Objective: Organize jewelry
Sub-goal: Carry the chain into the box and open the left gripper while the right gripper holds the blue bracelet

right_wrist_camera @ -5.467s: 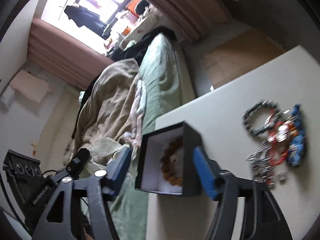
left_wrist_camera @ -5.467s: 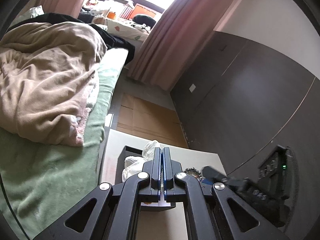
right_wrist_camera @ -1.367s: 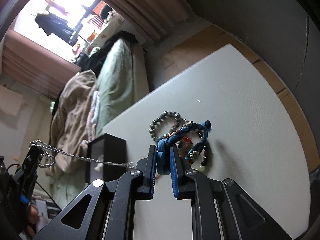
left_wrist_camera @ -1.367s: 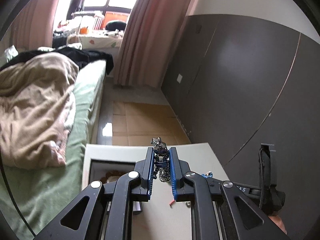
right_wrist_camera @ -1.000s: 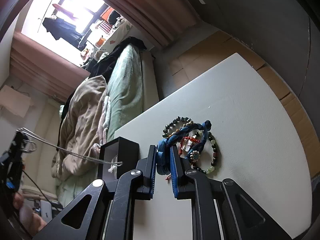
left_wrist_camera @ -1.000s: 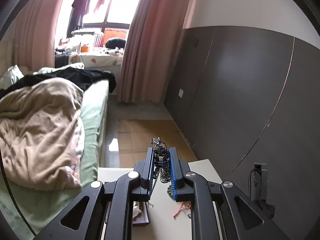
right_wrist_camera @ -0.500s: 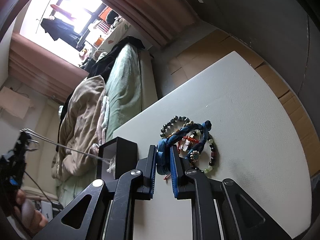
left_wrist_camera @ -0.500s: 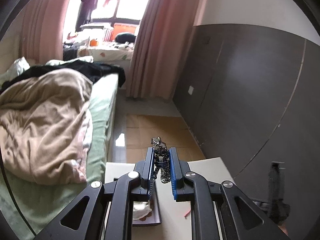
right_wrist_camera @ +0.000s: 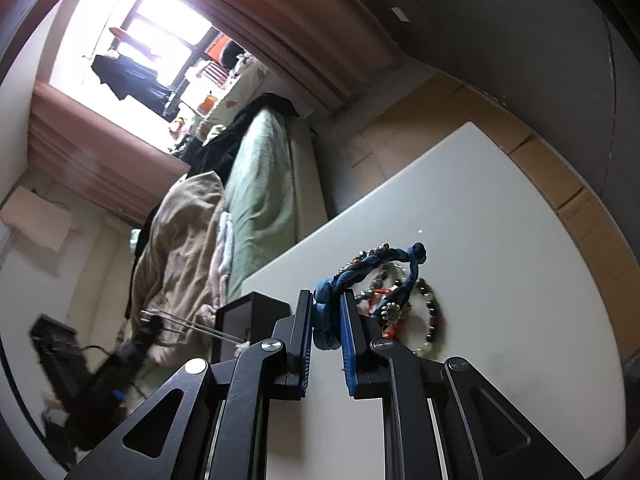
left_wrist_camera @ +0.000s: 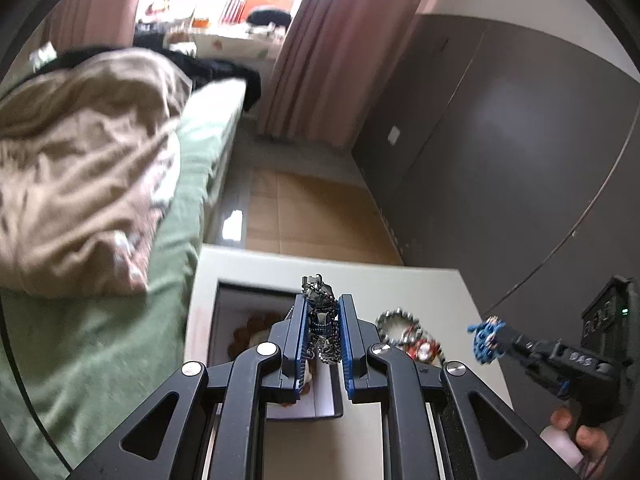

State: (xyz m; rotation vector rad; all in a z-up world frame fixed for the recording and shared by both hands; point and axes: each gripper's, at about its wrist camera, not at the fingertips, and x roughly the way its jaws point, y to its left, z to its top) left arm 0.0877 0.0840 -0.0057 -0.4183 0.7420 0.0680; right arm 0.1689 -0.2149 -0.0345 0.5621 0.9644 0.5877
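Observation:
My left gripper [left_wrist_camera: 323,312] is shut on a silver chain necklace [left_wrist_camera: 322,328] and holds it over the open black jewelry box [left_wrist_camera: 256,300], which has a white lining and a brown bead bracelet [left_wrist_camera: 256,326] inside. In the right wrist view the chain [right_wrist_camera: 200,328] stretches from the left gripper toward the box [right_wrist_camera: 248,316]. My right gripper [right_wrist_camera: 325,320] is shut on a blue braided bracelet [right_wrist_camera: 372,264], lifted above a pile of bead bracelets [right_wrist_camera: 404,308] on the white table [right_wrist_camera: 500,240]. The right gripper also shows in the left wrist view [left_wrist_camera: 486,340].
A bed with a green sheet [left_wrist_camera: 100,340] and a beige blanket [left_wrist_camera: 80,152] runs along the table's left side. A dark wall panel [left_wrist_camera: 500,160] is on the right. Cardboard [left_wrist_camera: 312,216] covers the floor beyond the table.
My left gripper has dropped lower and tilted down toward the box with the chain. The right gripper holds the blue bracelet a little higher off the pile.

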